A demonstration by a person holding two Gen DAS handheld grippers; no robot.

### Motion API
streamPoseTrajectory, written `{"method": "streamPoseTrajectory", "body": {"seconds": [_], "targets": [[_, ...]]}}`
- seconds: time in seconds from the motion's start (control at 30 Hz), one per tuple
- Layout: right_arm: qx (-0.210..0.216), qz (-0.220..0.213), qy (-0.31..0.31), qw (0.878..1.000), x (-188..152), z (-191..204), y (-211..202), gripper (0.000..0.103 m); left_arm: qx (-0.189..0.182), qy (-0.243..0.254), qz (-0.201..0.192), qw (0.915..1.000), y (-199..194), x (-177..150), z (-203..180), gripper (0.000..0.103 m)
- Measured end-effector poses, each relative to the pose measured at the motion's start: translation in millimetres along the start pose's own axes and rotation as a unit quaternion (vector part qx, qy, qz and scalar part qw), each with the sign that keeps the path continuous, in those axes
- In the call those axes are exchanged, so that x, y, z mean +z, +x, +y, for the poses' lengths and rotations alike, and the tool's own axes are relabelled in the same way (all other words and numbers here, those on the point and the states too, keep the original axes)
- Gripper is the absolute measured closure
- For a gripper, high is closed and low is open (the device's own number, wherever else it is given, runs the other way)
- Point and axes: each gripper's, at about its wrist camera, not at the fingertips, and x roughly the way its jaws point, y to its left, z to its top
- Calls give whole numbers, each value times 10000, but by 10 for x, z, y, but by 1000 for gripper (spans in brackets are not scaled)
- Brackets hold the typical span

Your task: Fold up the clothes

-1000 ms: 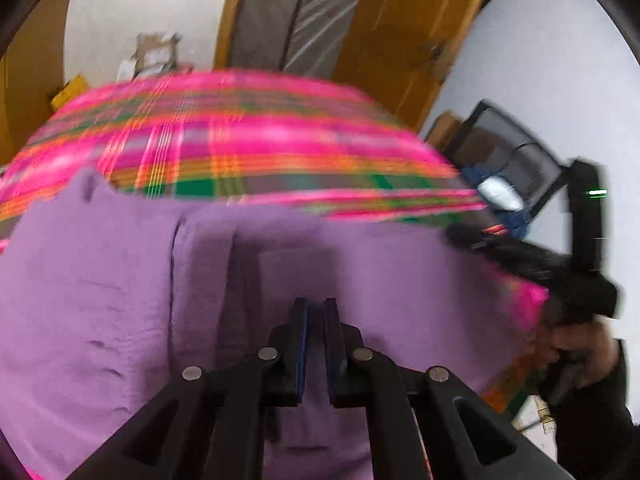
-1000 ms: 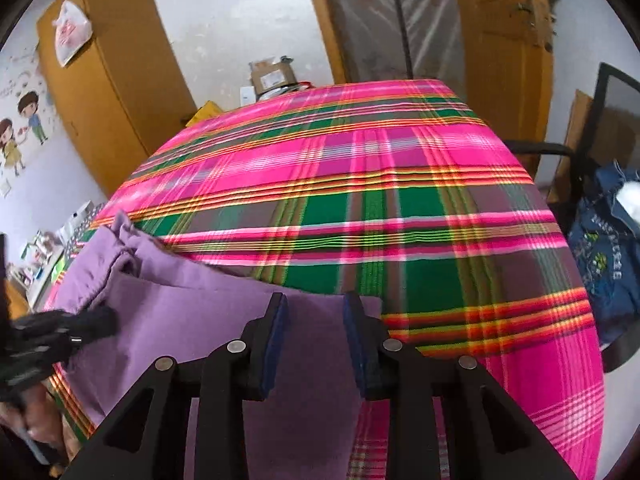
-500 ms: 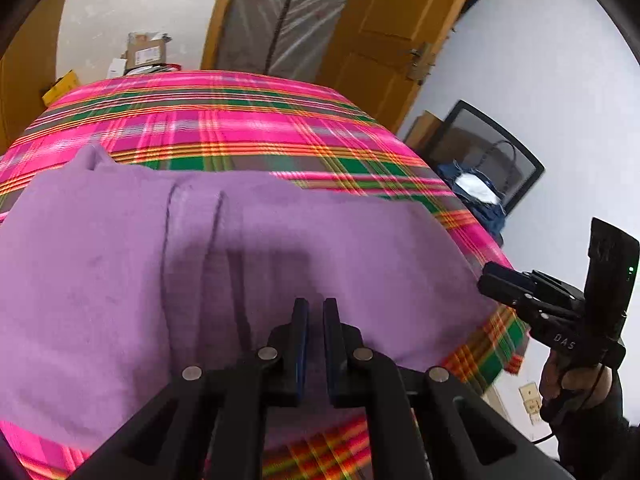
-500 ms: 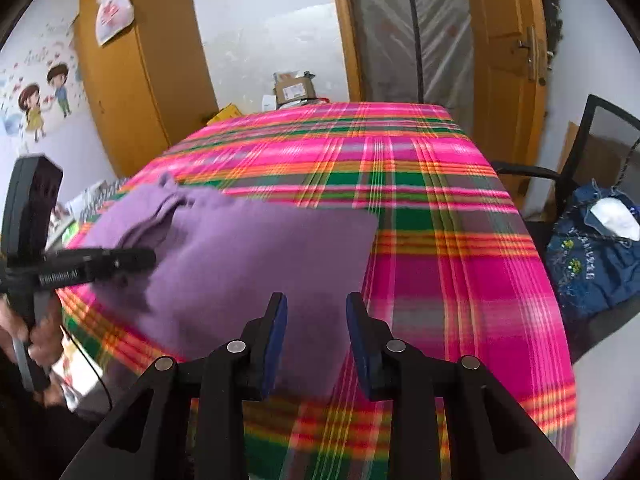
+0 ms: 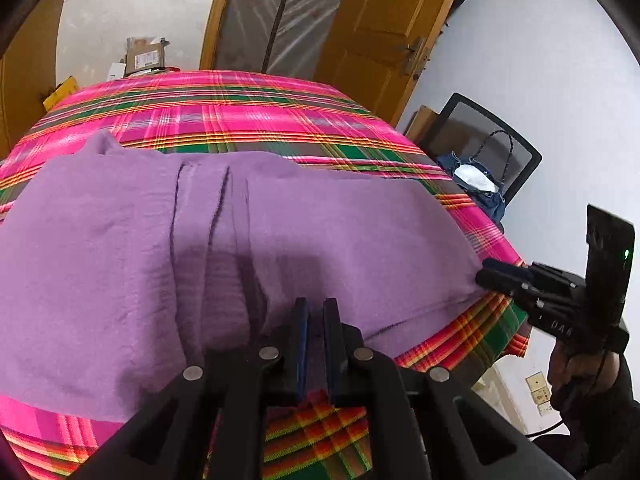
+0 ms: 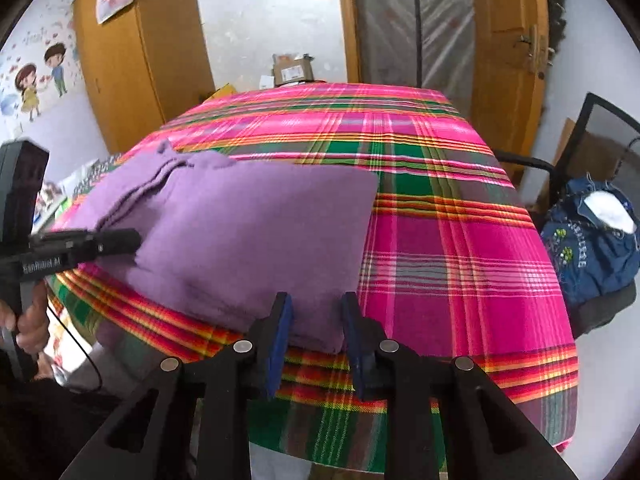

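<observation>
Up close, our left gripper [image 5: 315,308] has its jaws nearly pressed together at the near edge of the purple garment [image 5: 320,232]; whether cloth is pinched in that thin slit we cannot tell, since the fingers cover the hem. Our right gripper [image 6: 316,304] has its jaws closing, with the garment's near right corner [image 6: 320,332] between the pads; contact is hard to judge. Its tips, seen from the left wrist [image 5: 496,276], reach the cloth's edge. The garment lies folded on the plaid tablecloth [image 6: 460,248], toward the near left side, layers stacked at its far left end. Beyond, a blue bag [image 6: 592,248] sits on a chair, partly cut off. Both hands gripping the handles are only partly visible.
</observation>
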Motion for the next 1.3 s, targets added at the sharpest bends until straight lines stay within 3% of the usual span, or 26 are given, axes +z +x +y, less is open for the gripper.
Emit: {"method": "streamPoseTrajectory", "body": {"seconds": [0.17, 0.47, 0.63, 0.83, 1.0, 1.1, 1.17, 1.3], "targets": [[36, -105, 12, 9999, 105, 50, 17, 77, 11, -35, -13, 10000, -10, 75, 15, 97], [245, -79, 328, 9991, 243, 60, 163, 77, 357, -156, -73, 9992, 170, 399, 78, 97], [255, 35, 366, 9990, 231, 48, 222, 77, 295, -147, 137, 9994, 361, 403, 112, 96], [192, -16, 398, 9990, 287, 43, 188, 77, -127, -193, -184, 9996, -17, 346, 86, 96], [188, -54, 426, 9989, 295, 44, 181, 77, 179, -366, -608, 9973, -332, 237, 356, 96], [190, -18, 435, 9989, 294, 55, 216, 77, 430, -583, -577, 9957, -311, 194, 542, 96], [196, -6, 429, 9989, 294, 70, 228, 77, 383, -640, -486, 9960, -225, 157, 608, 96], [178, 3, 395, 9991, 287, 90, 222, 77, 621, -344, -555, 9959, -152, 124, 525, 95]]}}
